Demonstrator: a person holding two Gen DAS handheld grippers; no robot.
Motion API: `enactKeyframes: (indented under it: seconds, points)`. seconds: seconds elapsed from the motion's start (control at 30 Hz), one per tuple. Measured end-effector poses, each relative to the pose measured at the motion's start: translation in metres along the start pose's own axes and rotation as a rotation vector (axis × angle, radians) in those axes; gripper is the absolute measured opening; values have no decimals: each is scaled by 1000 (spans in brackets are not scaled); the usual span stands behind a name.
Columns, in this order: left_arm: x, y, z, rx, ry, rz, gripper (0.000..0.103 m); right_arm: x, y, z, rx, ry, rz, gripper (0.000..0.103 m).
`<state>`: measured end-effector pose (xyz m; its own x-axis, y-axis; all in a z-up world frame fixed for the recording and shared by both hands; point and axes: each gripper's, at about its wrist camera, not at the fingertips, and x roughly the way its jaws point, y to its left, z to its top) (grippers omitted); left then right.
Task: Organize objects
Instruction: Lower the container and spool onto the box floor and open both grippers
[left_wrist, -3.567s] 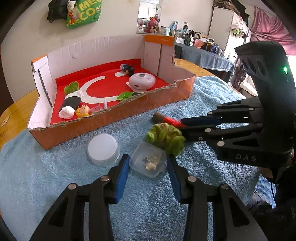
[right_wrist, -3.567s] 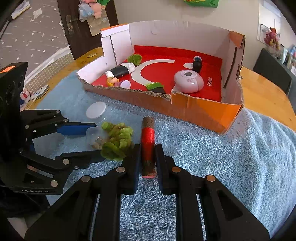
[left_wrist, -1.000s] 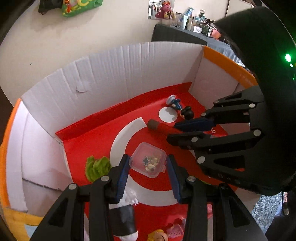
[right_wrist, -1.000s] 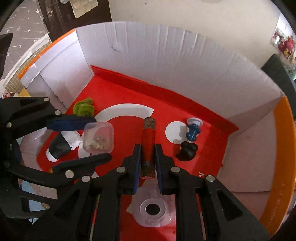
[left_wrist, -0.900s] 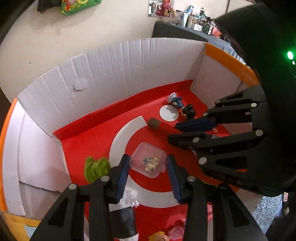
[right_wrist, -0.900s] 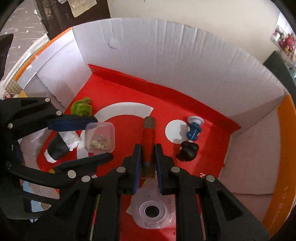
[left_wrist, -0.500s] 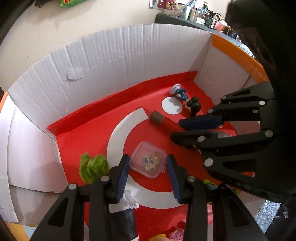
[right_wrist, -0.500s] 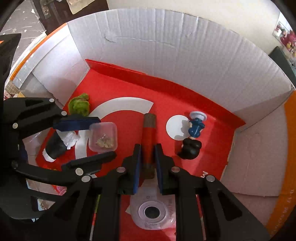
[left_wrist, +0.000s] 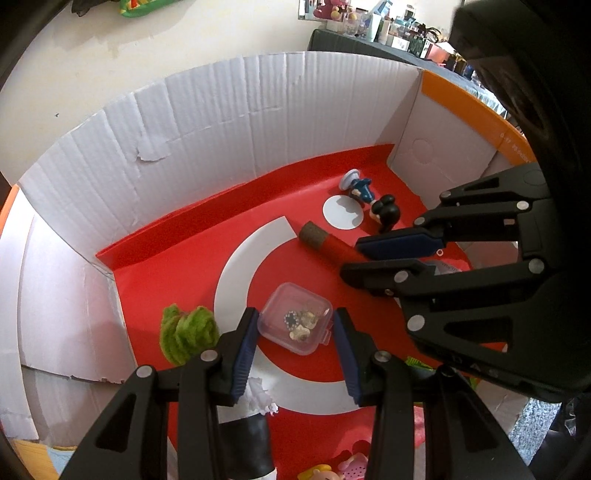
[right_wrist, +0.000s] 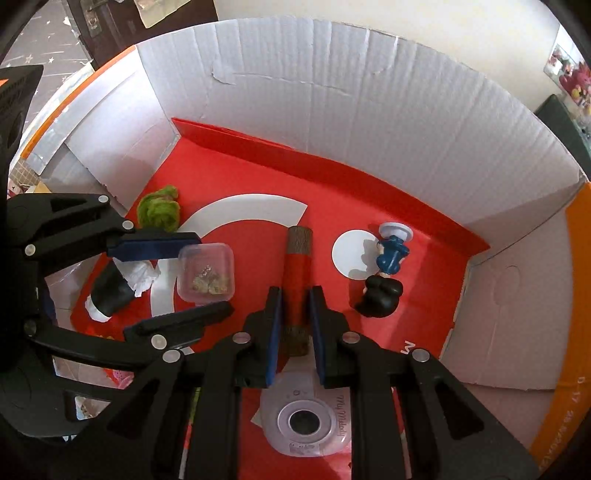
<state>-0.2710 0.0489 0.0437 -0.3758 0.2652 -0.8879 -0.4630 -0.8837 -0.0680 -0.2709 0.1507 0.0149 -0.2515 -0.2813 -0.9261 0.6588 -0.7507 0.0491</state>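
Both grippers are inside a cardboard box with a red and white floor. My left gripper is open, its pads a little apart from a small clear plastic case that lies on the floor. The case also shows in the right wrist view. My right gripper is open, its pads slightly clear of a red spool with brown ends that rests on the floor. The spool also shows in the left wrist view.
In the box lie a green fuzzy ball, a black and white toy, a Mickey figure and a white round device. The box's white walls rise close on three sides.
Both grippers have lowered towards the box floor and opened slightly. The clear case and the red spool have been let go and now rest on the floor.
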Motion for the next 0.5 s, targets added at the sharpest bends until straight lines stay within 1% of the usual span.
enactKeyframes:
  seconds: [0.37,0.5]
  points:
    - [-4,2,-5,-6,-5,-2,44,-9,1,-11,-4,-8,-5,16]
    - [-3,3,-17,-6,-10,-4,44,-14,1,-15,-4,-11,-5,16]
